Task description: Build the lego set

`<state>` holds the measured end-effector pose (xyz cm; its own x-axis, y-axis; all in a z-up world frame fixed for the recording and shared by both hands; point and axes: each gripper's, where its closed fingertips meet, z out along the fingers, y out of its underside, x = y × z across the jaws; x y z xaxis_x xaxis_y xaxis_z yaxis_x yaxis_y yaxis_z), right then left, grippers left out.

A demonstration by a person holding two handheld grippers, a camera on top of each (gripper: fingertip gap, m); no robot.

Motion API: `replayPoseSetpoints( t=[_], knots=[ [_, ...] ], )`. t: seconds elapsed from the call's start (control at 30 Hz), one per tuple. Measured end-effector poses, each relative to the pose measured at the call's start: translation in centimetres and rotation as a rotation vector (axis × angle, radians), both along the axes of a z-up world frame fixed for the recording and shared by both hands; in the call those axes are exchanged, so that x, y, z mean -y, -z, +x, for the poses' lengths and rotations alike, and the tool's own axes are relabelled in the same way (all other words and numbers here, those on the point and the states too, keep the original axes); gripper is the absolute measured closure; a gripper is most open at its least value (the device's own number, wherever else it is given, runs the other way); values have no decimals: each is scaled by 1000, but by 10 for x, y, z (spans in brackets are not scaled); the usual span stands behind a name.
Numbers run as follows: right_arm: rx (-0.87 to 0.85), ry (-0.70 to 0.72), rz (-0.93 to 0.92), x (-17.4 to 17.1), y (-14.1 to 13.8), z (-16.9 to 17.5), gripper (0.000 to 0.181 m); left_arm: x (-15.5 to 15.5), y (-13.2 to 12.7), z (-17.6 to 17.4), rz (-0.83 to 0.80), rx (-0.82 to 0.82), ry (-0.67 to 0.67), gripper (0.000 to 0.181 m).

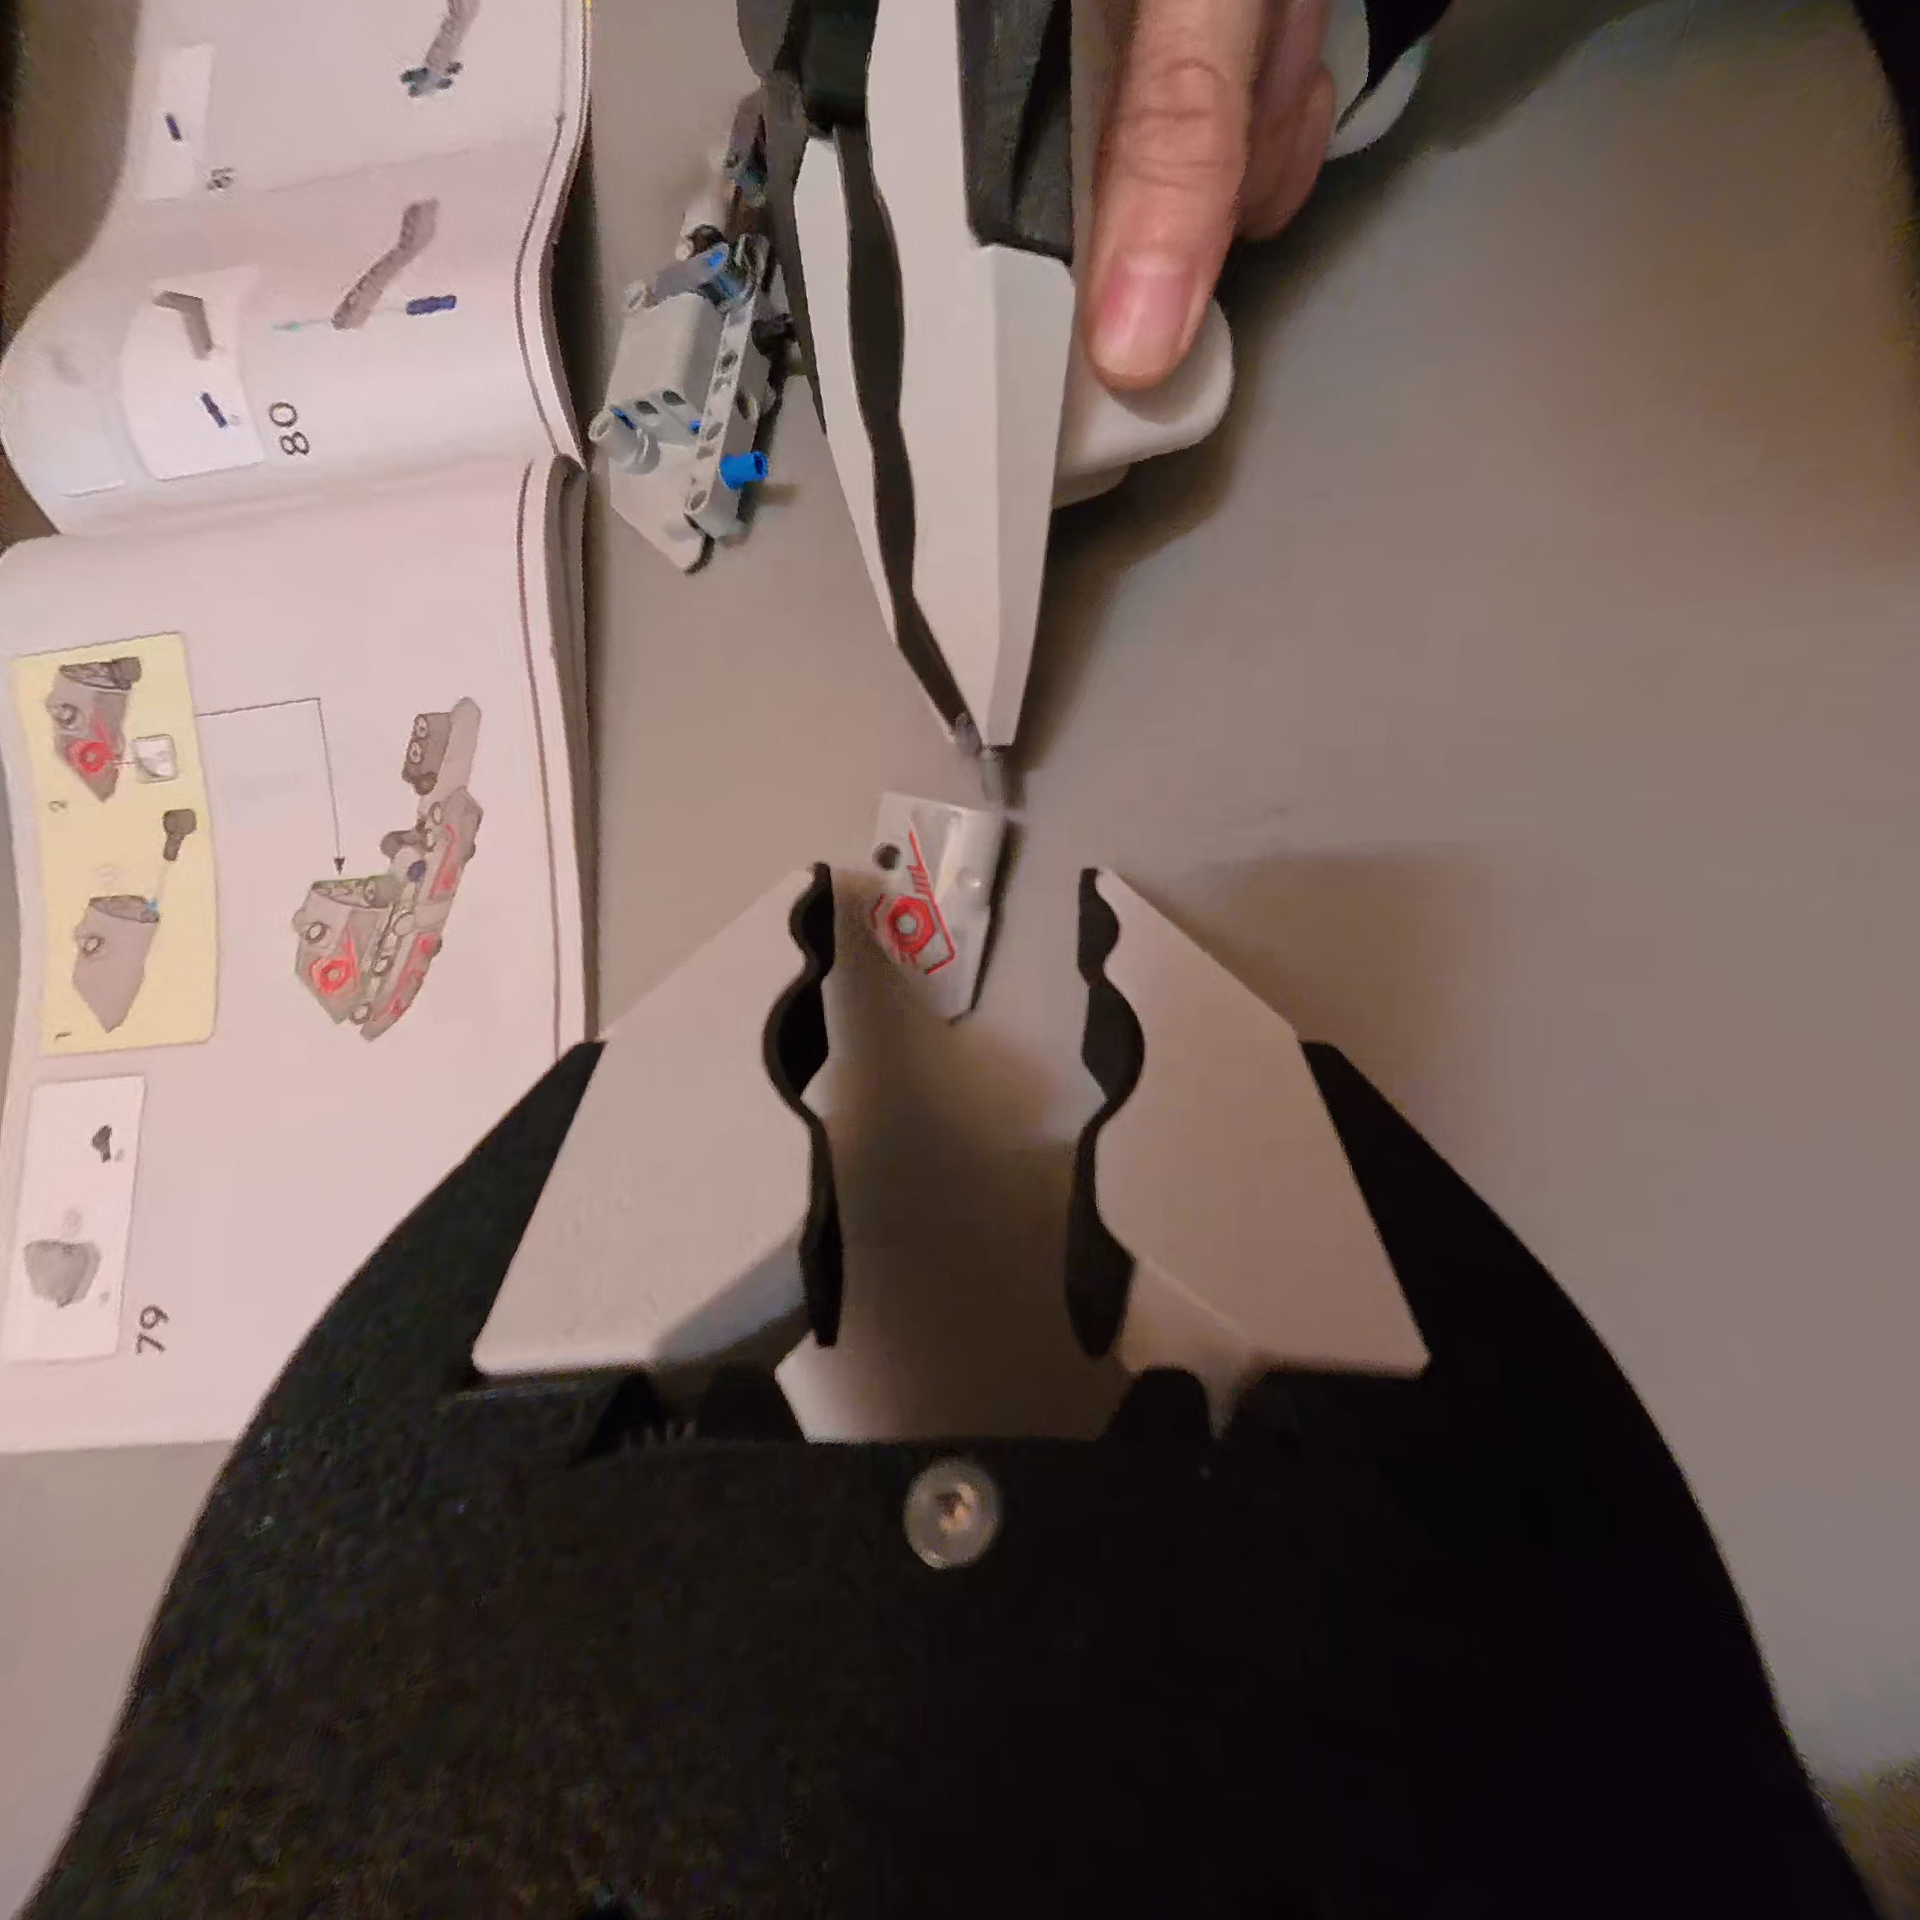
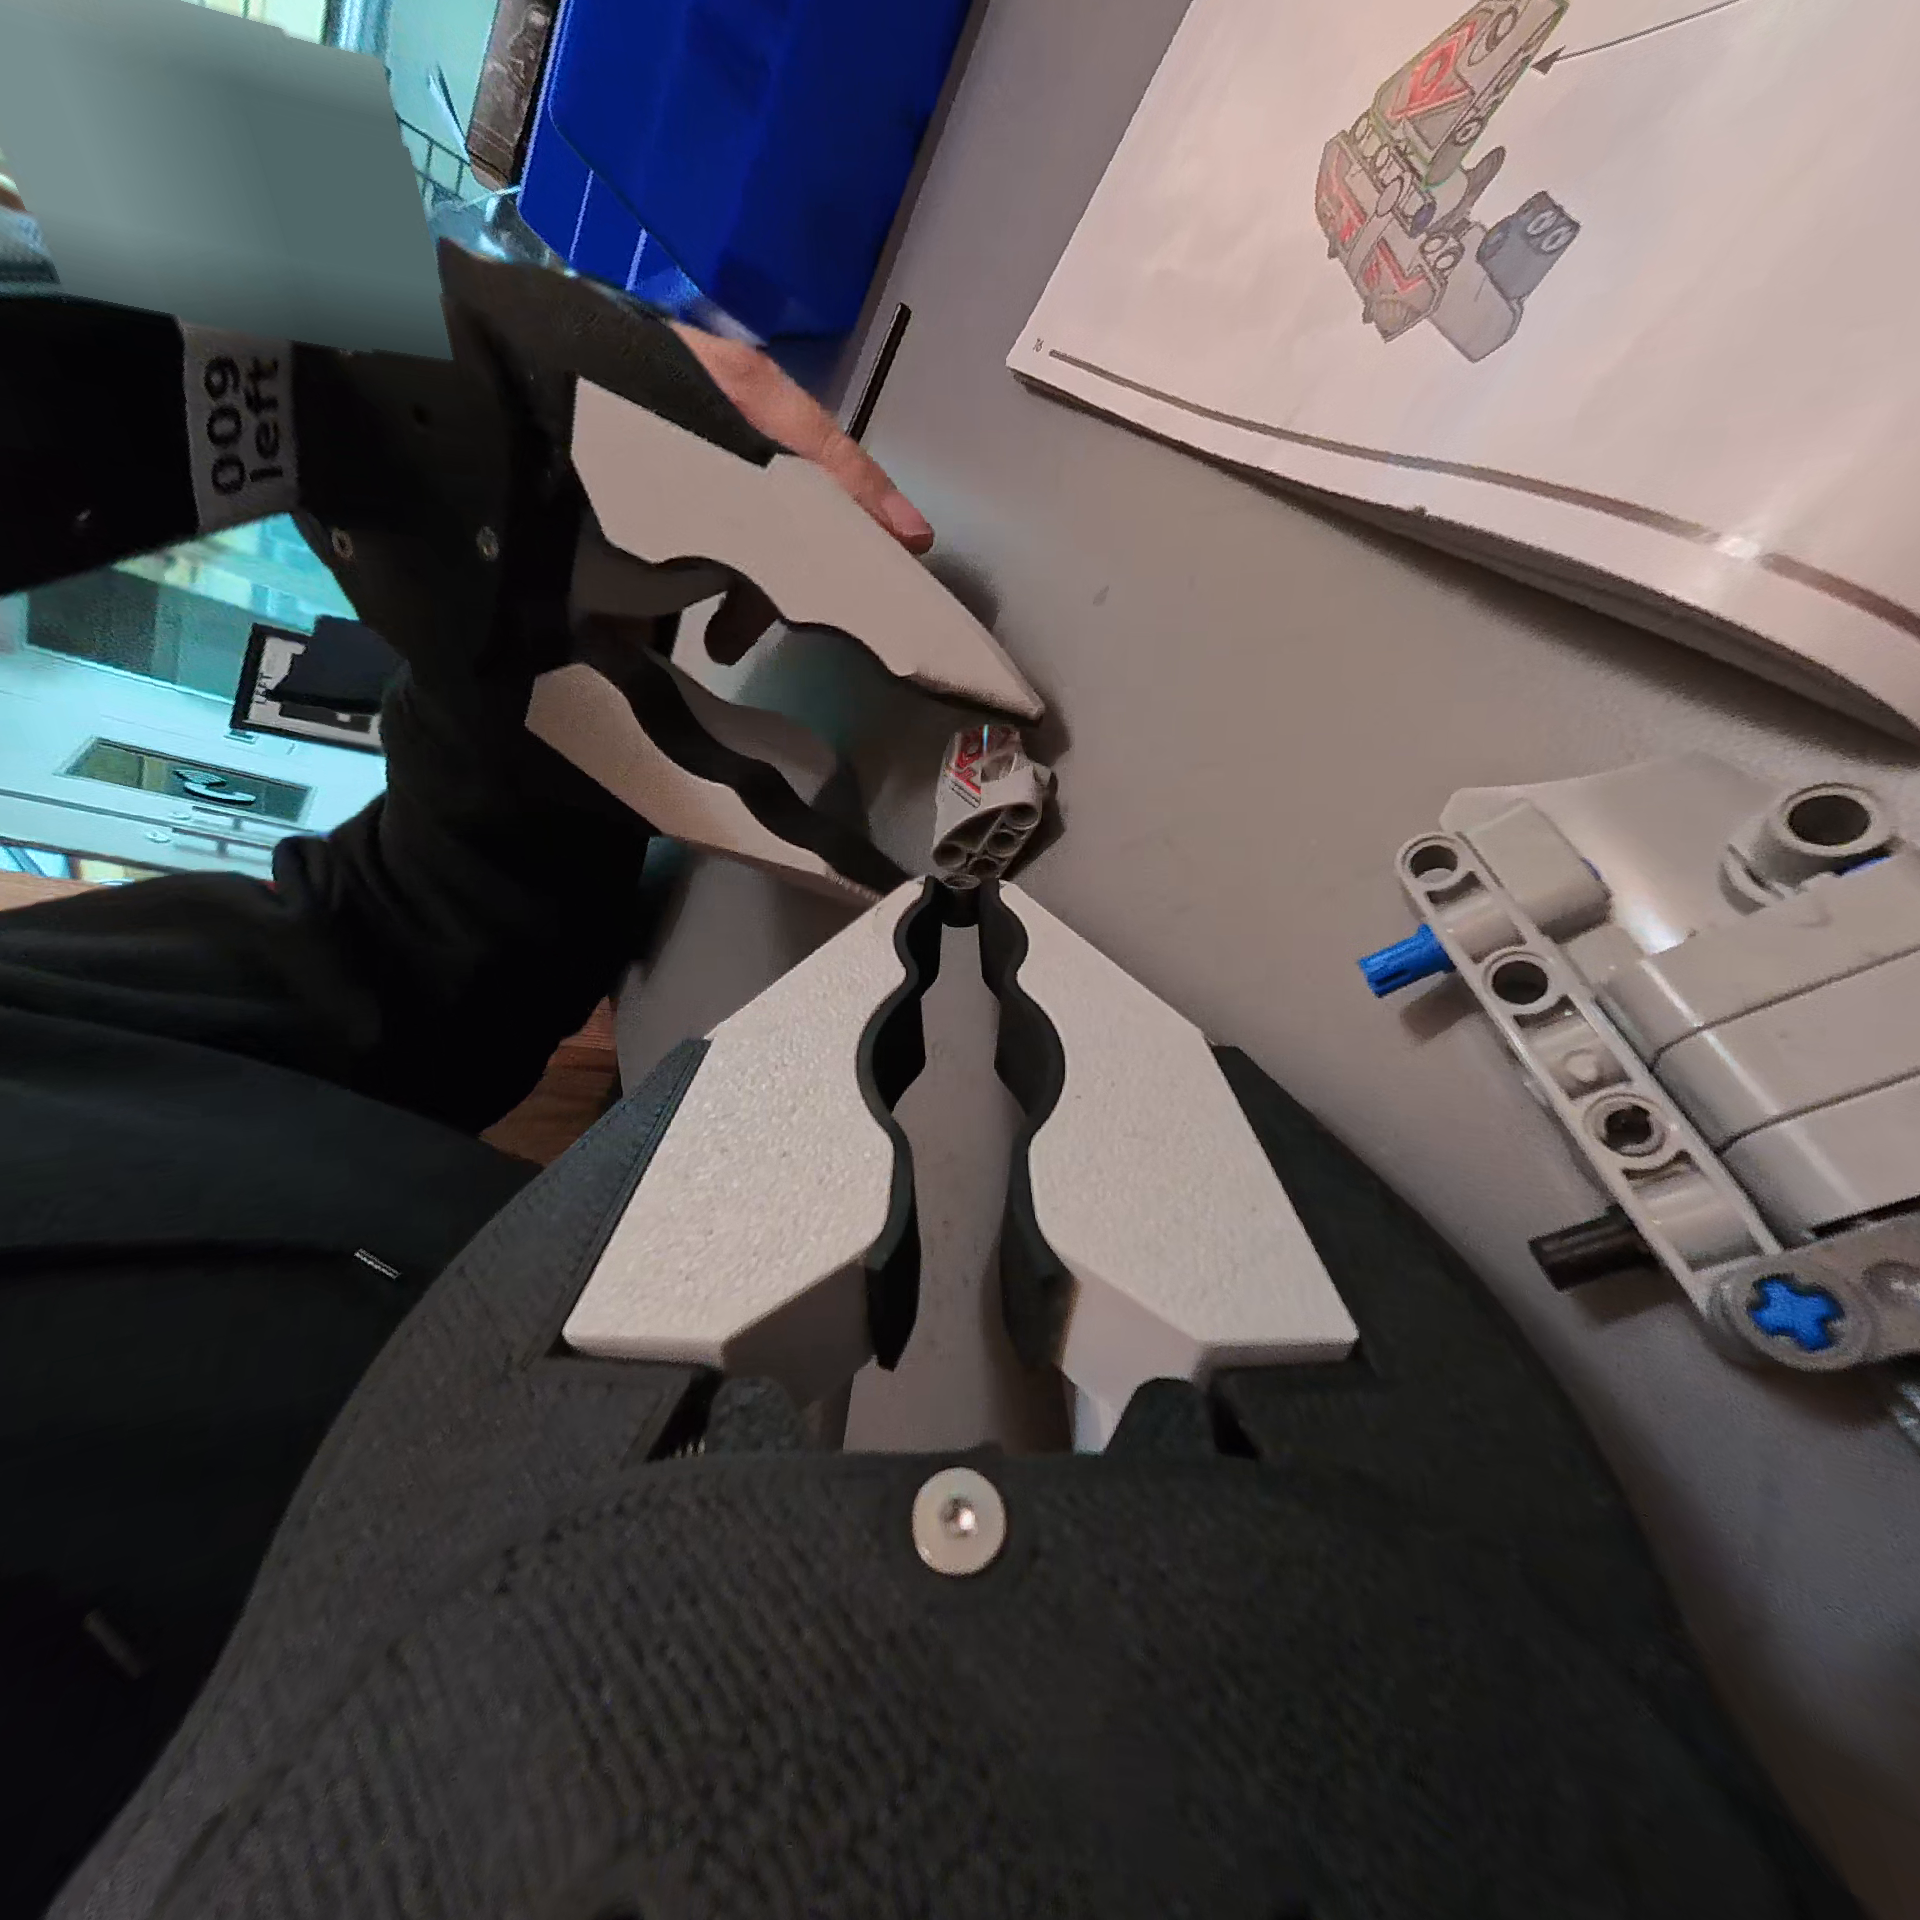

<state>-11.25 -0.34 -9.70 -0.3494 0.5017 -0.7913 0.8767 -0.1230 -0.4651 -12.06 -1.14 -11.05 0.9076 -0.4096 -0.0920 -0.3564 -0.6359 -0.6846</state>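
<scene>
A small grey panel piece with a red sticker (image 1: 928,906) lies on the grey table, between the spread fingertips of my left gripper (image 1: 956,883), which is open and not clamped on it. My right gripper (image 1: 982,740) comes in from the far side, shut on a small grey pin (image 1: 988,774) whose end meets the panel's top end. In the right wrist view, my right gripper (image 2: 961,896) pinches the pin at its tips, right against the holed end of the panel (image 2: 982,805). The left gripper (image 2: 961,790) brackets the panel there.
A grey sub-assembly with blue pins (image 1: 686,416) lies beyond the panel, to the left; it also shows in the right wrist view (image 2: 1662,1039). An open instruction booklet (image 1: 312,727) (image 2: 1558,312) lies at the left. A blue bin (image 2: 727,135) stands past the table's edge. A hand (image 1: 1174,208) holds the right gripper. My left and right fingertips are right by each other.
</scene>
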Motion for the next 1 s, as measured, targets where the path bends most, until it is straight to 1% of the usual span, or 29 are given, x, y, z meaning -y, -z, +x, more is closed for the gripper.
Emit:
replayPoseSetpoints(
  t=[0.07, 0.13, 0.17, 0.2, 0.3, 0.4, 0.47, 0.57, 0.73, 0.83, 0.93, 1.0],
  knots=[
    [-1, 9, -4, 0, 0, 0, 175, -4, 0, -4, 4, 19, 19, 140],
    [2, 19, -5, -1, 0, -1, 175, -7, 0, 0, 8, 54, 57, 145],
    [5, 25, -6, -1, 0, -2, 175, -9, 1, 0, 15, 56, 67, 149],
    [9, 31, -6, -1, 0, -2, 175, -10, 1, 4, 23, 75, 88, 158],
    [36, 45, 4, -1, 2, -2, 175, -11, 2, 4, 45, 86, 68, 158],
    [54, 92, 8, -4, 3, -6, 175, -15, 0, -2, 101, -17, 3, 160],
    [62, 108, -1, -5, 3, -7, 175, -16, -2, -5, 152, -114, -31, 159],
    [73, 131, -11, -6, 3, -8, 175, -16, -3, -10, 181, -197, -104, 159],
    [86, 171, -38, -6, 2, -10, 175, -16, -6, -11, 222, -264, -118, 159],
    [96, 182, -56, -6, 1, -11, 175, -17, -7, -12, 231, -276, -121, 159],
    [114, 196, -132, -5, -5, -12, 175, -17, -8, -13, 241, -295, -120, 159],
    [92, 191, -106, -5, -4, -12, 175, -17, -8, -14, 243, -303, -127, 160]
  ],
)
